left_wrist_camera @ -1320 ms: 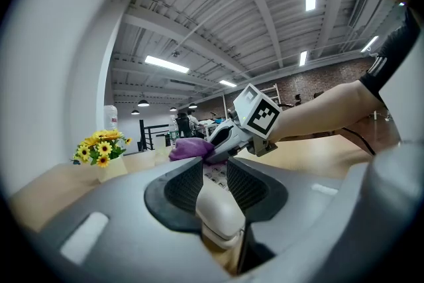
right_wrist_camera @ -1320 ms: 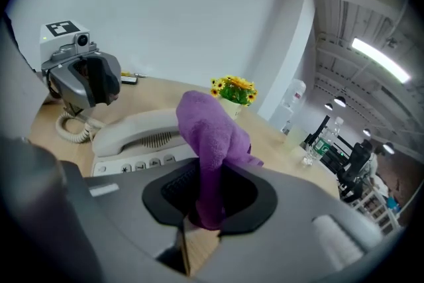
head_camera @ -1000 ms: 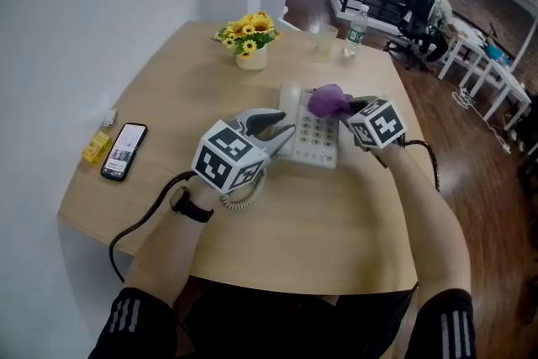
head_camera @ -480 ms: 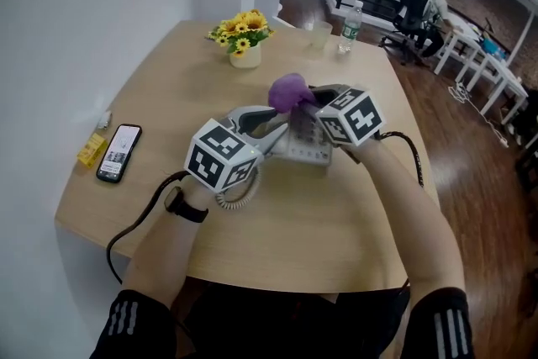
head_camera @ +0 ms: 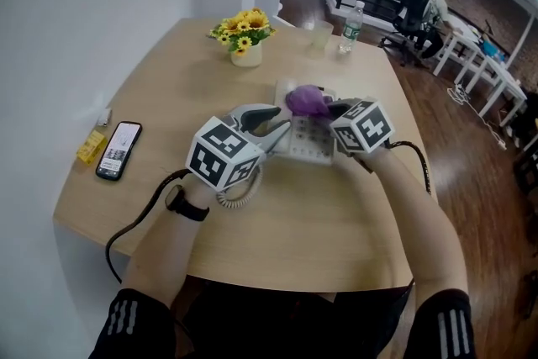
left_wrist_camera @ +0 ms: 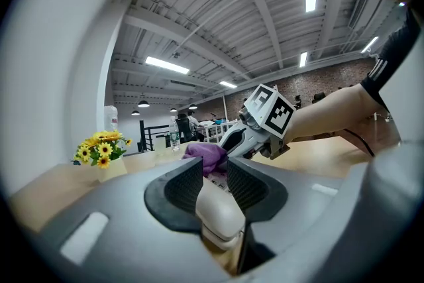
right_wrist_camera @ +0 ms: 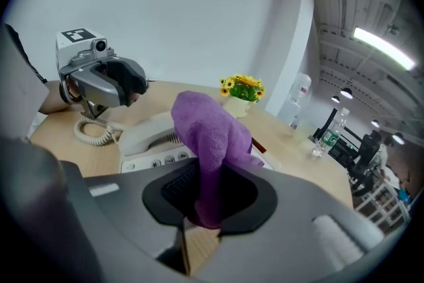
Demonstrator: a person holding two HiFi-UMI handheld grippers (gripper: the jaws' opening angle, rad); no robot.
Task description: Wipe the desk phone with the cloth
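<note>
Fingers of the right gripper [head_camera: 329,108] pinch the soft purple cloth [head_camera: 307,101] over the far end of the desk phone [head_camera: 313,145]. The left gripper [head_camera: 276,127] clamps its rigid handset [left_wrist_camera: 215,207]. The cloth probably drapes and is best held bunched.

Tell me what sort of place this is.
Most likely an open-plan office: a desk phone sits on a wooden table, and beyond it an office chair stands near rows of white desks.
</note>
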